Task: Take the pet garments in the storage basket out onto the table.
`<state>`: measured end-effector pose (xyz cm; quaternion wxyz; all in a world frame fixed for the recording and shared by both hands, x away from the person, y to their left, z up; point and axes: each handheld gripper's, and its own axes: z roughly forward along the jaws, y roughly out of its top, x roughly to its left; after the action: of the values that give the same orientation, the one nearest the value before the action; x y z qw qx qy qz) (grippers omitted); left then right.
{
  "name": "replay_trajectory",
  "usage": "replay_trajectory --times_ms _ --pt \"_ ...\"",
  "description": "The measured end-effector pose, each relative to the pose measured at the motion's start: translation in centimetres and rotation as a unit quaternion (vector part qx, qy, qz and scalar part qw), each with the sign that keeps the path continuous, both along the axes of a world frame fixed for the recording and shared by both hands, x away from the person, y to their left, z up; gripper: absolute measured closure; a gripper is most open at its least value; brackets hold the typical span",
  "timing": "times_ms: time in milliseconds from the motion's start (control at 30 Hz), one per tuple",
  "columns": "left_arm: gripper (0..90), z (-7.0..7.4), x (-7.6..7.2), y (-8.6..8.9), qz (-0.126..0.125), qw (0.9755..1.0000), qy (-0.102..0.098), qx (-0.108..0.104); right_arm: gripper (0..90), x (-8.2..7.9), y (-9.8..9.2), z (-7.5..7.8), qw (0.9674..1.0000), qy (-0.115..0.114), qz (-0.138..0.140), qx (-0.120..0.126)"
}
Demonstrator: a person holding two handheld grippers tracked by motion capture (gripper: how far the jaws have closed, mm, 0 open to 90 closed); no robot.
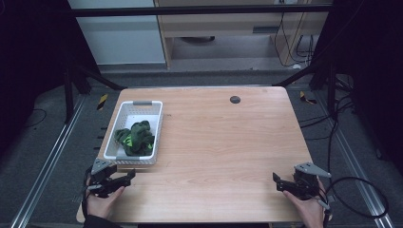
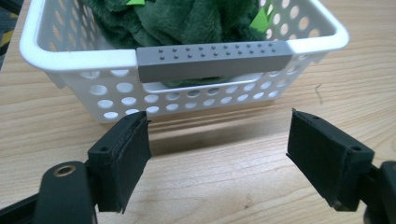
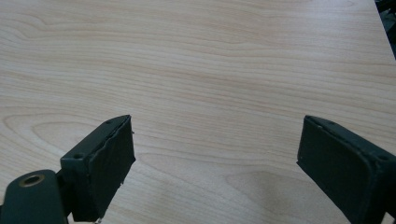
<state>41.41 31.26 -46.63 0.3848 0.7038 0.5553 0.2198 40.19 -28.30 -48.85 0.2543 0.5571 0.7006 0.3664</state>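
The left gripper [image 1: 124,178] sits low over the near left part of the wooden table [image 1: 228,142], held in a hand [image 1: 102,202] that comes in from the near edge, and its two black jaws stand wide apart with nothing between them. In the left gripper view [image 2: 218,154] the gap between the jaws frames bare wood, and just ahead of the jaw tips stands a white perforated basket [image 2: 116,91], its near wall facing the gripper and not touching it. A grey studded handle [image 2: 215,60] runs along the top of that near wall, straight ahead of the gap. Inside the basket, beyond the handle, lies a heap of dark green plush fabric [image 2: 187,23] with small bright green patches showing. From above, the basket [image 1: 125,111] lies just beyond and slightly to the right of the left gripper, with the fabric [image 1: 135,137] piled in its nearer half. The right gripper [image 1: 280,183] rests well apart, over the near right part of the table, in the other hand [image 1: 309,211]; its jaws are likewise spread wide and hold nothing, and in the right gripper view [image 3: 215,158] plain wood grain lies ahead of them. A small dark round disc [image 1: 235,99] sits far ahead of both grippers, near the table's far edge.
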Motion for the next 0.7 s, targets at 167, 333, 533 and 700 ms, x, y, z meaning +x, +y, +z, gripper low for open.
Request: replay_trajectory --times_ms 167,333,533,700 --pt "19.8 0.7 -0.5 0.0 -0.002 0.9999 -0.016 0.0 11.4 -0.3 0.7 0.0 0.9998 -0.004 0.016 -0.009" --pt "19.4 1.2 -0.6 0.2 0.003 0.9997 -0.025 -0.004 11.3 -0.5 1.1 0.1 0.9996 -0.01 0.023 -0.013" --pt "19.3 1.9 -0.7 0.2 0.005 0.9993 -0.034 -0.014 11.0 -0.7 1.4 0.1 0.9993 -0.013 0.032 -0.011" --pt "19.1 2.4 -0.7 0.2 0.0 0.999 -0.042 -0.018 10.4 -0.8 1.6 0.2 0.9993 -0.018 0.032 -0.013"
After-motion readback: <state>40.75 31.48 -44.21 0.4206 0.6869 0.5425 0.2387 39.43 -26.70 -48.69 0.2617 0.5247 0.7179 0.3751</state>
